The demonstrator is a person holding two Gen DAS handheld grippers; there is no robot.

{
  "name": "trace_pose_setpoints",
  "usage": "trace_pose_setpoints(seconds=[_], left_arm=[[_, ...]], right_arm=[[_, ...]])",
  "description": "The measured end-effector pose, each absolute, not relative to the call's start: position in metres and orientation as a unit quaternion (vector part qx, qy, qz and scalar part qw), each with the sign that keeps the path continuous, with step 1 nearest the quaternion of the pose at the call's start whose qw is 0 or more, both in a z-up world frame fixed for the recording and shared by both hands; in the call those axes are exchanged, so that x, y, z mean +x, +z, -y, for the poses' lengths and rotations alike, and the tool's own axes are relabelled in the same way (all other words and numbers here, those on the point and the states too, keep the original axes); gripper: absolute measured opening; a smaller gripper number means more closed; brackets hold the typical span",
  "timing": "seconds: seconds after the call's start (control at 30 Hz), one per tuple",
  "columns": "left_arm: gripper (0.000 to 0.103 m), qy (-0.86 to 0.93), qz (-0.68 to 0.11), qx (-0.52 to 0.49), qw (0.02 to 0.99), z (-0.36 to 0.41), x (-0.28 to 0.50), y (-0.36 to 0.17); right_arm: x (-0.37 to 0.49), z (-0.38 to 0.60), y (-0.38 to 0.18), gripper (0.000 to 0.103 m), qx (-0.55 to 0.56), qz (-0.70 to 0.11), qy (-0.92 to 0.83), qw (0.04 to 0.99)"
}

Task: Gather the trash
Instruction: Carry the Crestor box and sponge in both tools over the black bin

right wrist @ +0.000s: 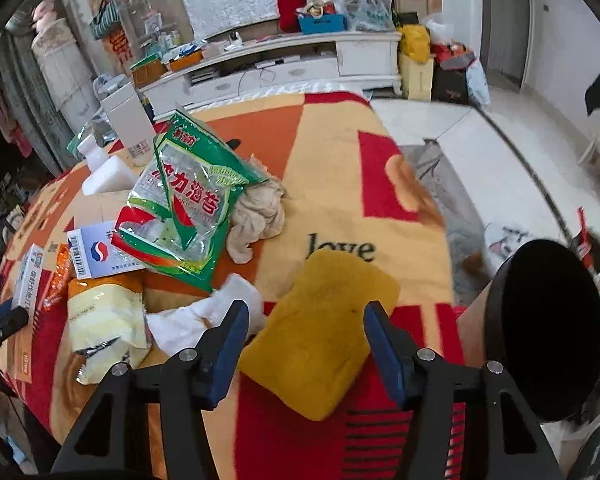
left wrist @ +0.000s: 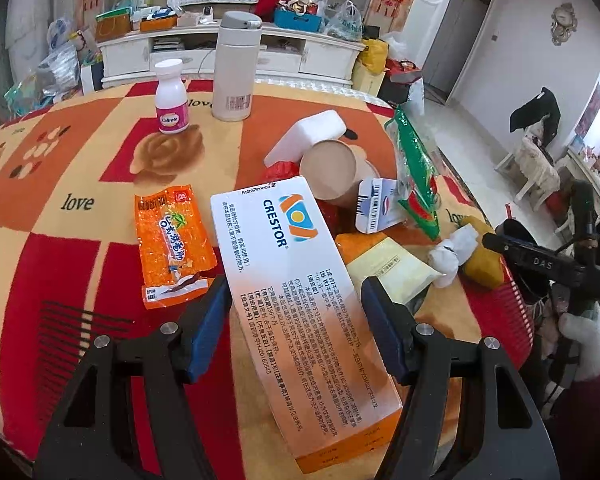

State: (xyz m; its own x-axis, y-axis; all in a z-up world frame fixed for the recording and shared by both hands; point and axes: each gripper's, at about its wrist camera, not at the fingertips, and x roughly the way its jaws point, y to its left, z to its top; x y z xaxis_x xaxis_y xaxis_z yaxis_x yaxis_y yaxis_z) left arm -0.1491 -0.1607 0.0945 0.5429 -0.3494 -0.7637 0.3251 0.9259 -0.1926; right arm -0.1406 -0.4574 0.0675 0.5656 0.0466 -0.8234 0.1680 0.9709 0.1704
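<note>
My left gripper (left wrist: 296,300) is open, its blue pads on either side of a white and orange Crestor box (left wrist: 300,292) lying on the table. An orange snack wrapper (left wrist: 172,248) lies just left of it. My right gripper (right wrist: 304,328) is open around a yellow sponge (right wrist: 320,332), pads apart from its sides. Beside it lie crumpled white tissue (right wrist: 204,316), a pale yellow packet (right wrist: 104,324), a green seaweed bag (right wrist: 192,200), a blue and white box (right wrist: 100,252) and a beige rag (right wrist: 260,212).
A black trash bin (right wrist: 548,328) stands off the table's right edge. A white thermos (left wrist: 236,68), a Caltrate bottle (left wrist: 172,96), a foam block (left wrist: 308,136) and a paper cup (left wrist: 332,168) stand further back. The patterned tablecloth (left wrist: 60,160) covers the table.
</note>
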Motion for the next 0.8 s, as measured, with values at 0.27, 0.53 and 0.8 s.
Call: trace_pose_setpoints(seconds=[0.27, 0.53, 0.8], left_arm=[[0.066, -0.199, -0.419, -0.012, 0.886, 0.159, -0.160, 0.111], [0.066, -0.198, -0.424, -0.018, 0.884, 0.159, -0.158, 0.108], [0.066, -0.207, -0.423, -0.019, 0.882, 0.165, -0.159, 0.110]], right_arm=[[-0.132, 0.465, 0.054, 0.076, 0.110, -0.470, -0.103, 0.870], [-0.123, 0.441, 0.035, 0.079, 0.073, -0.490, -0.094, 0.864], [-0.138, 0.455, 0.044, 0.064, 0.086, -0.475, -0.065, 0.873]])
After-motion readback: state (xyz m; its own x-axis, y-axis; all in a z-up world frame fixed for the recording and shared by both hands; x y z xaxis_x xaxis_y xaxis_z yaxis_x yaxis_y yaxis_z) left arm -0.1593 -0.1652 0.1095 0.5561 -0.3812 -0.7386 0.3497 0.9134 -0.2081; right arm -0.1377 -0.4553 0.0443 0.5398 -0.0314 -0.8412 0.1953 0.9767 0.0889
